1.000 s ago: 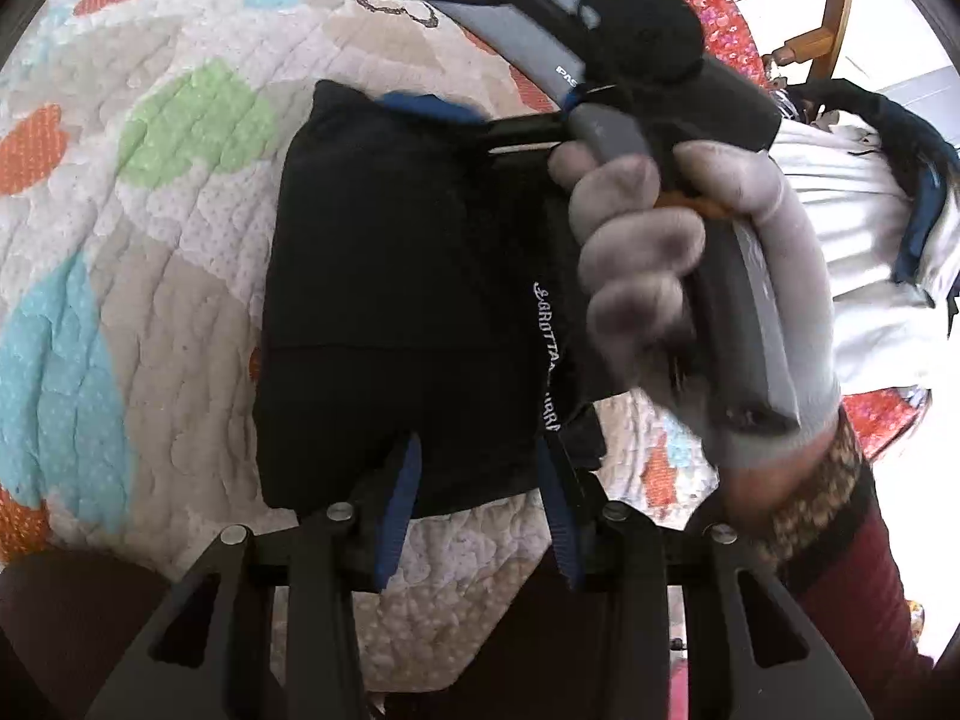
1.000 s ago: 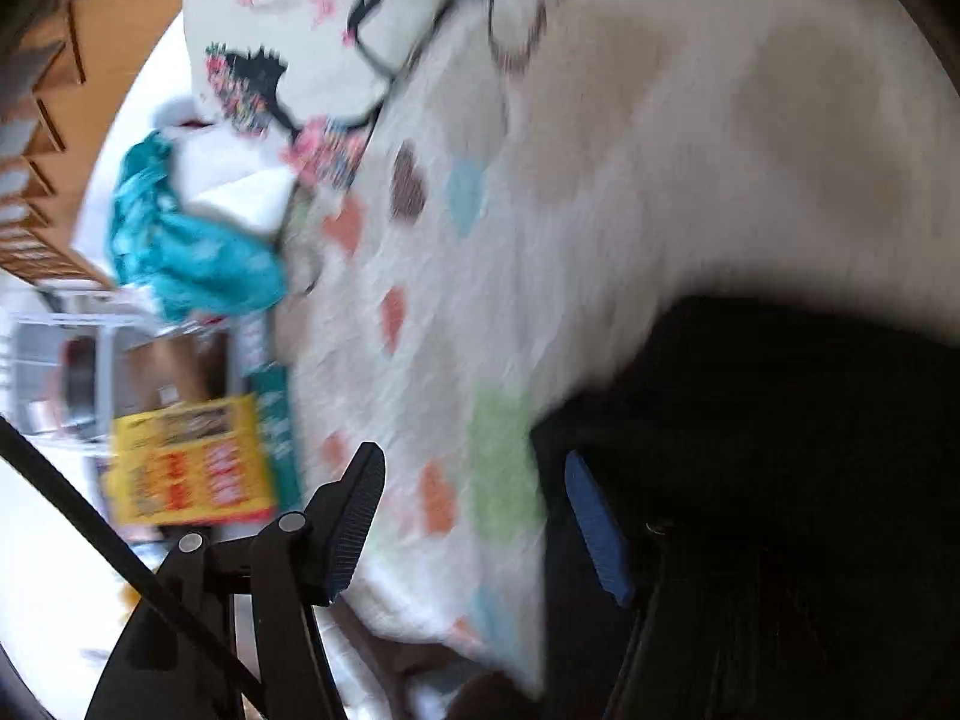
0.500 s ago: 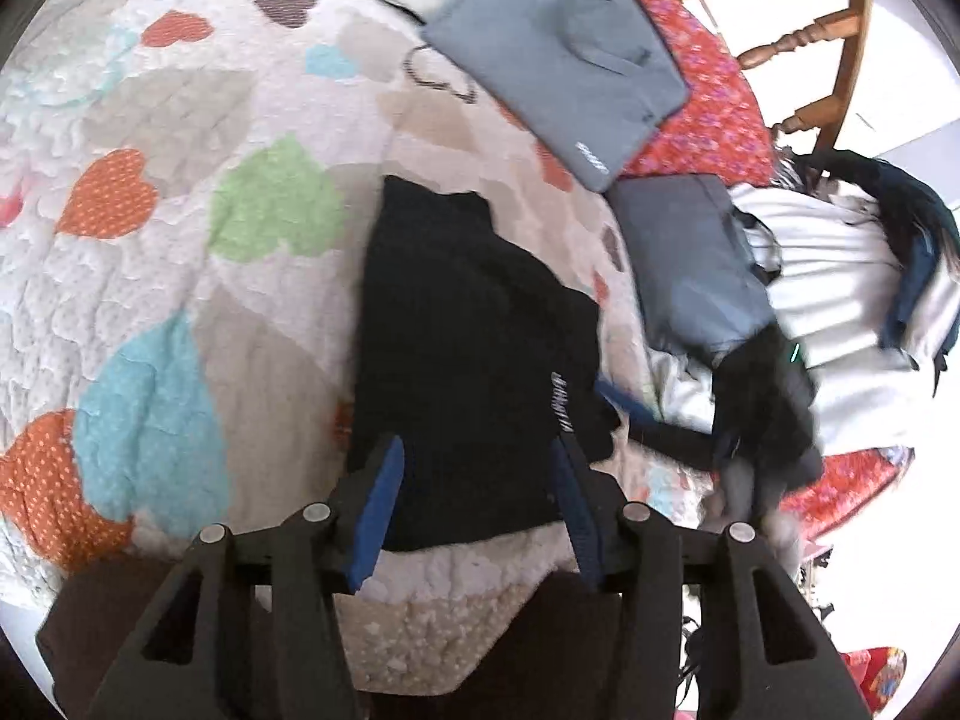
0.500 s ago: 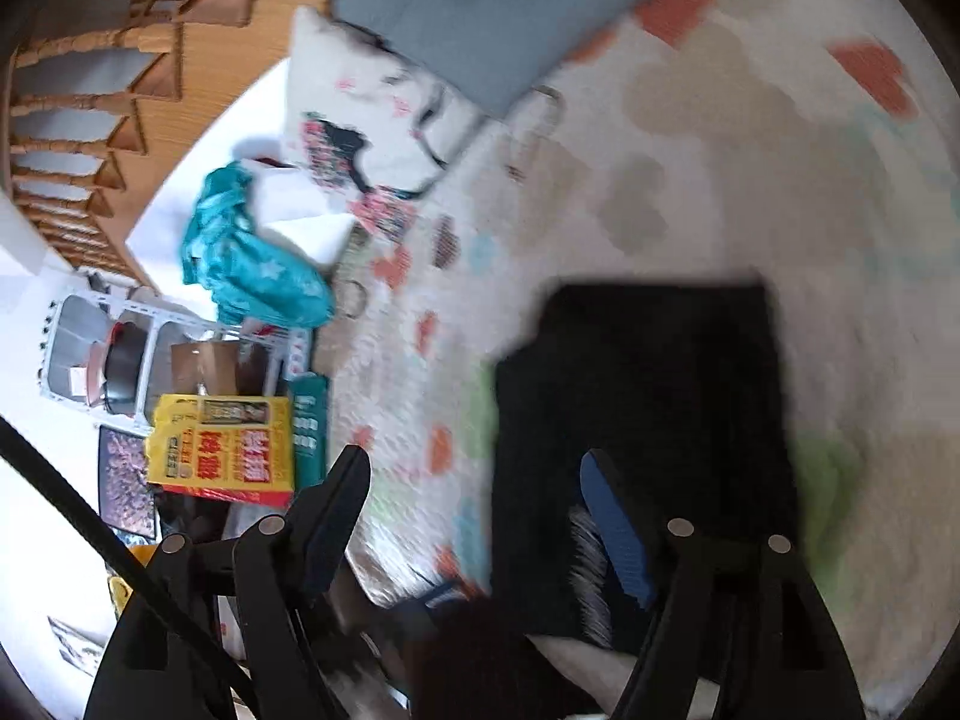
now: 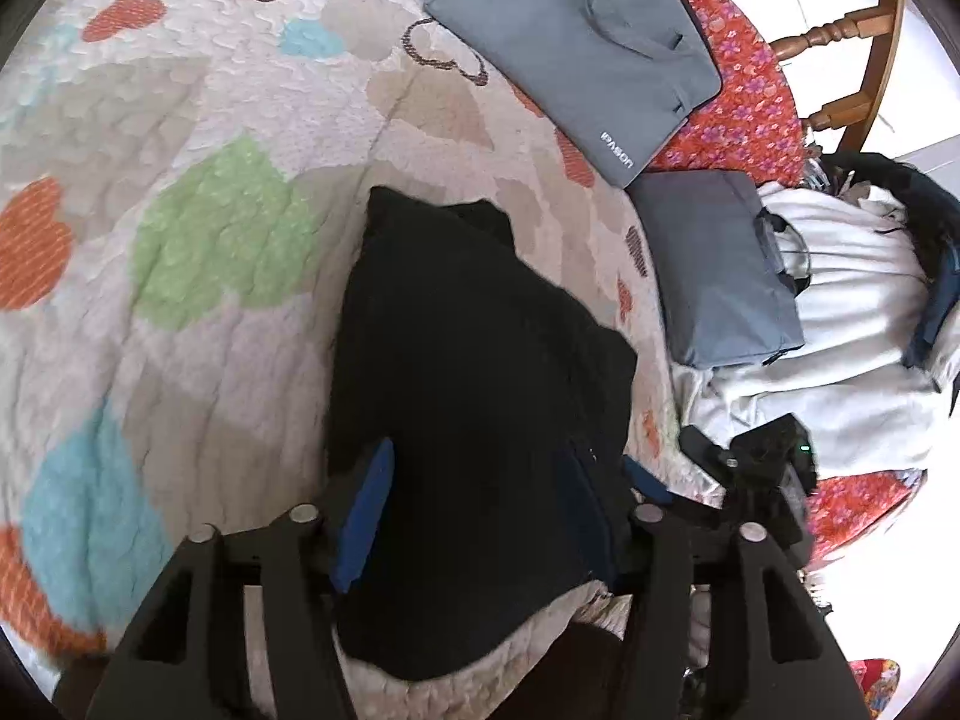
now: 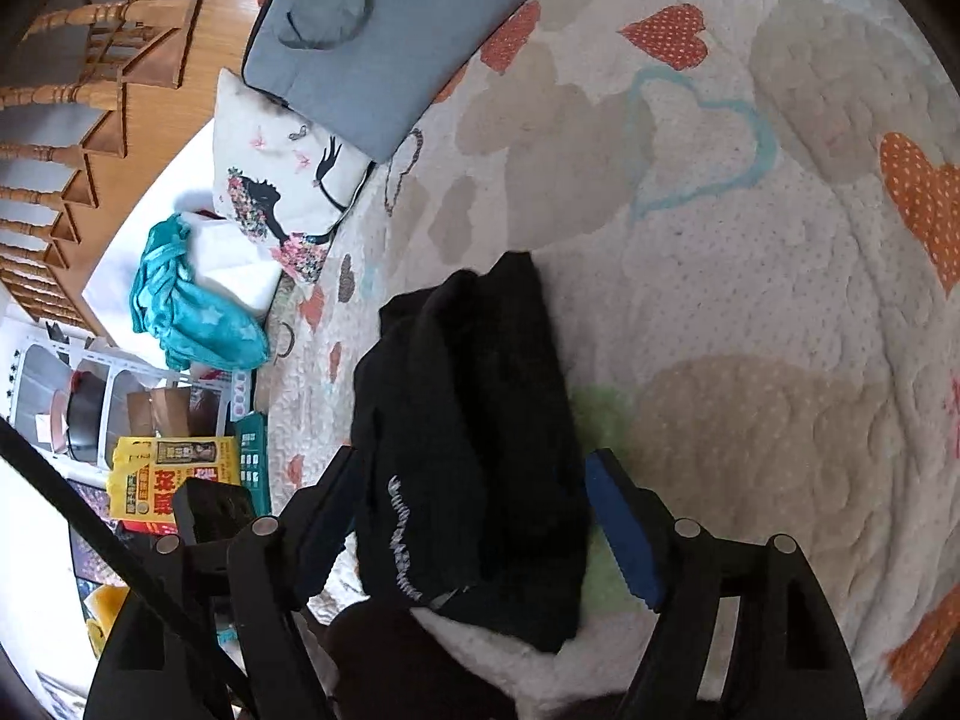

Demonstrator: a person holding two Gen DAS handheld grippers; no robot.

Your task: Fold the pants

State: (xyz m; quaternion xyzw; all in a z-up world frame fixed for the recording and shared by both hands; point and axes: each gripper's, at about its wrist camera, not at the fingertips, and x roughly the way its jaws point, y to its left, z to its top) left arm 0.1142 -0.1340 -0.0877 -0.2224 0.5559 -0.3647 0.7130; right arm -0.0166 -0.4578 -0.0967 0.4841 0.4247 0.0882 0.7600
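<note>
While both wrist cameras look down on a bed, the black pants (image 5: 474,396) lie folded into a compact bundle on the quilt (image 5: 198,138), near its lower edge, with one corner of the bundle overlapping a green heart patch (image 5: 234,234). White lettering on the fabric shows in the right wrist view, close to the near end of the pants (image 6: 474,438). Left hand-held gripper (image 5: 486,510): jaws spread wide, one blue-padded finger on each side of the bundle's near end, nothing clamped between them; whether the pads touch the cloth cannot be told. Right hand-held gripper (image 6: 480,534): likewise wide apart and straddling the near end of the bundle, holding nothing. In the left wrist view, part of the right tool's black body shows just beside the right edge of the pants. A grey laptop sleeve (image 5: 576,42) with a white logo lies at the far side of the quilt, partly over a red floral cloth (image 5: 744,90). A second grey bag (image 5: 720,276) rests next to a heap of white clothing (image 5: 858,324). A printed cushion (image 6: 282,180) and a teal garment (image 6: 186,306) sit beyond the quilt's edge in the right wrist view.
</note>
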